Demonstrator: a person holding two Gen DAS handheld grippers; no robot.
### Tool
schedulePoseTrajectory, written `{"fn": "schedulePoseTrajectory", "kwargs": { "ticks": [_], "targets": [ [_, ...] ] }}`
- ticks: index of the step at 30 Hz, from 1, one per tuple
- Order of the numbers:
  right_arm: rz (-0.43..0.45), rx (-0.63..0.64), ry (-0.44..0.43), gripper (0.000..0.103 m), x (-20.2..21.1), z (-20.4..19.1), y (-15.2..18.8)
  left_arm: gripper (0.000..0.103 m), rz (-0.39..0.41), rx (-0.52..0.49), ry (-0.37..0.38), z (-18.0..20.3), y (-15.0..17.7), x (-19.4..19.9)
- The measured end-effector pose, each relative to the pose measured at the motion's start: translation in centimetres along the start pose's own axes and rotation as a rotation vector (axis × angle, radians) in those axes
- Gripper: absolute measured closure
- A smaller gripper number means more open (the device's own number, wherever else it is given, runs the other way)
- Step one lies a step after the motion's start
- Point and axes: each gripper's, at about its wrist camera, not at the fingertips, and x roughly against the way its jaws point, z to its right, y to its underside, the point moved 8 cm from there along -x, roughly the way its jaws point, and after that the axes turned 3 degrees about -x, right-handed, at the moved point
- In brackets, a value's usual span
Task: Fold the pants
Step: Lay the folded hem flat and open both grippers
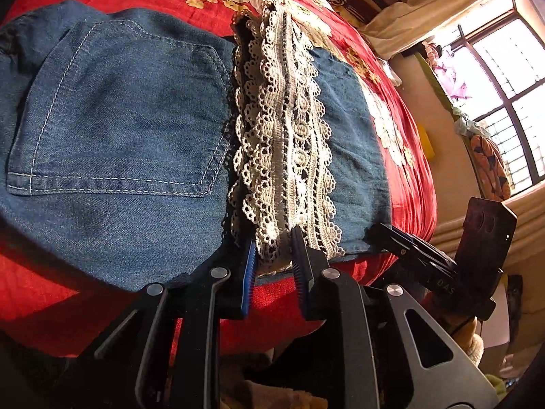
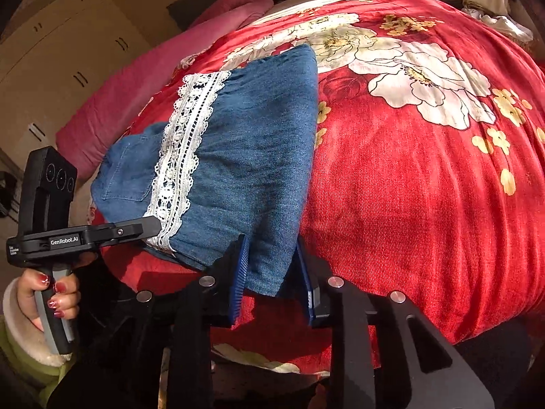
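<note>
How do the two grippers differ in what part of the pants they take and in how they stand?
The left gripper takes the white lace trim; the right gripper takes plain denim at the corner of the pants. The left jaws look pressed on the lace; the right jaws stand wider, with a gap beside the cloth. Both work at the near hem.

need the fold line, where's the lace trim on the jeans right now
The lace trim runs down the jeans right of the back pocket, its near end between the left gripper fingers.
</note>
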Motion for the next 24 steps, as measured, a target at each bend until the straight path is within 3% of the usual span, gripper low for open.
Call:
{"fn": "schedulePoseTrajectory", "kwargs": {
  "ticks": [2, 7, 15, 18, 24],
  "targets": [
    [0.051, 0.019, 0.047, 0.059, 1.5, -0.1, -0.6, 0.088, 0.006, -0.004, -0.004, 0.1, 0.1, 0.1],
    [0.158, 0.144, 0.107, 0.058, 4.0, -2.4, -2.4, 0.08, 0.025, -0.018, -0.02, 0.2, 0.2, 1.2],
    [0.038, 0.211, 0.08, 0.058, -0.5, -5.4, -1.3, 0.073, 0.053, -0.056, -0.088, -0.6, 0.5, 2.9],
    [-0.028, 0.218, 0.111, 0.057, -2.9, -5.2, -0.2, 0.069, 0.048, -0.06, -0.099, -0.8, 0.4, 2.4],
    [-0.032, 0.21, 0.111, 0.056, -3.6, -4.9, 0.0, 0.069, 0.065, -0.069, -0.1, -1.2, 0.3, 2.4]
  ]
}}
